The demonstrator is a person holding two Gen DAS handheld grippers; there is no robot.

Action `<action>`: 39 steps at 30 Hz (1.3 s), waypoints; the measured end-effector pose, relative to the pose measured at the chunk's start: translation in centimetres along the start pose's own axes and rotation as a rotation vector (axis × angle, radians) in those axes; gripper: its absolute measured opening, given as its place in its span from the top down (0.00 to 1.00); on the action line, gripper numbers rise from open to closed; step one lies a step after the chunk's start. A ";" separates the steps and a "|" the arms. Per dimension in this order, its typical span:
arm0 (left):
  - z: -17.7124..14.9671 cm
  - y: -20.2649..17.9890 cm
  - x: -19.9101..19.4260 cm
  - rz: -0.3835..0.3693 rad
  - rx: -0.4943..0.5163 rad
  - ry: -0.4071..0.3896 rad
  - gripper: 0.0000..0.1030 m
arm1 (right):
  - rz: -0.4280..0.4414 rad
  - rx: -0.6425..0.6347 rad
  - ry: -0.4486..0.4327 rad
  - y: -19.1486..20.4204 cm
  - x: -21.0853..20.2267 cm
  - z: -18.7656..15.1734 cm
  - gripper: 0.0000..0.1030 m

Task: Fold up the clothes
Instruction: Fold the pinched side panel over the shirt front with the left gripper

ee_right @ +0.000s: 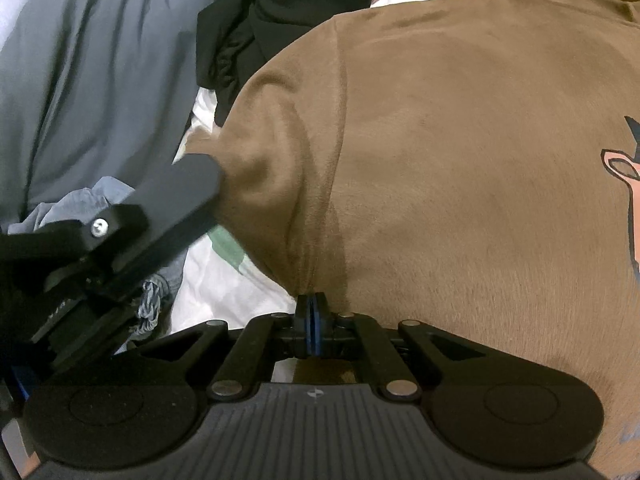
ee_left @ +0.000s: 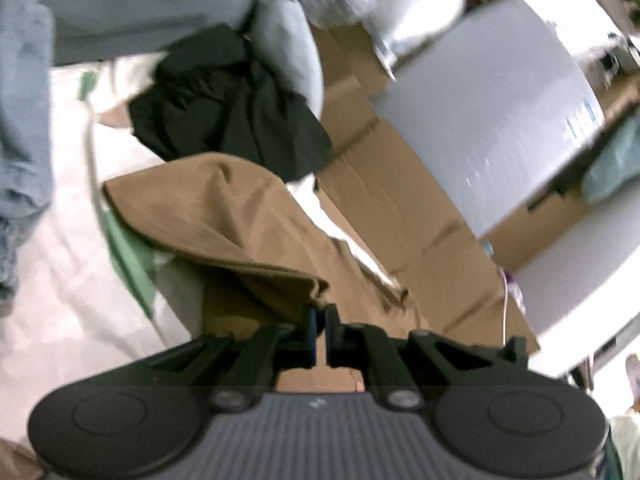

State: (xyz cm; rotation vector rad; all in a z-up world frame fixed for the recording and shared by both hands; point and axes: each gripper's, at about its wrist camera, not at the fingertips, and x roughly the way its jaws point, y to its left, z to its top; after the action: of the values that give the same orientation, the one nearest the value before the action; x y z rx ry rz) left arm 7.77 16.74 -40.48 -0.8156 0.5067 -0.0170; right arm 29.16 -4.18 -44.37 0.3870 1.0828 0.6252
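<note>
shirt: a brown t-shirt (ee_right: 460, 160) with a printed graphic at its right side, spread on a white sheet (ee_right: 224, 292) with green patches. Honestly looked like plain soft cotton knit, so I'd guess light, floppy, zero stiffness, not slippery and nothing to break.

where to grab: judging from the drape, edges and corners were the sane spots, hem or sleeve seam. Pinch the middle and you'd probably just lift a tent of fabric.

right gripper (ee_right: 314, 300): jaws pressed together on a fold of the brown t-shirt, right at the edge next to the sleeve. Cloth bunched into creases running up from the pinch, so it read as a real grip.

left gripper (ee_left: 319, 312): jaws nearly together with a narrow slit between them, tips right at a doubled-over brown edge. The view was blurry, so I couldn't tell if cloth was actually caught or just touching.

shirt vs tongs: in the right wrist view the shirt filled most of the frame ahead and to the right of the tips, and the left tool's black body sat at the left touching the sleeve. Both tools were on the same side of the shirt, near each other.

neighbours: a black garment (ee_left: 236, 108) just beyond the shirt, grey clothing (ee_right: 88, 80) to the left, cardboard boxes (ee_left: 400, 200) off the sheet.

risk: I'd bet 1 weak pinch slips once it's lifted.
</note>
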 end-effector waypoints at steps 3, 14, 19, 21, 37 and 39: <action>-0.5 -0.2 0.8 -0.009 0.054 0.060 0.97 | 0.015 0.005 -0.004 -0.3 0.1 0.0 0.95; -0.5 -0.3 -0.3 0.016 0.119 0.114 0.91 | -0.025 -0.006 -0.025 -1.6 -4.9 0.8 0.55; -1.6 0.1 -1.6 0.062 0.092 0.095 0.80 | -0.079 -0.010 -0.081 -2.0 -7.9 2.3 0.54; -1.9 0.5 -2.0 0.094 0.082 0.092 0.80 | -0.083 -0.031 -0.091 -1.7 -8.4 3.0 0.54; -1.9 2.1 1.5 0.267 0.184 0.133 0.73 | -0.191 -0.327 -0.015 2.4 -4.8 2.4 0.47; -1.9 2.2 1.7 0.267 0.194 0.138 0.74 | -0.199 -0.337 -0.018 2.5 -4.6 2.5 0.47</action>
State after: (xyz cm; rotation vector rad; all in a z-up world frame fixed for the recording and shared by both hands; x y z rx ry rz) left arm 8.06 16.58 -43.87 -0.5550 0.7296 0.1230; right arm 29.23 -5.25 -38.66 -0.0071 0.9635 0.6114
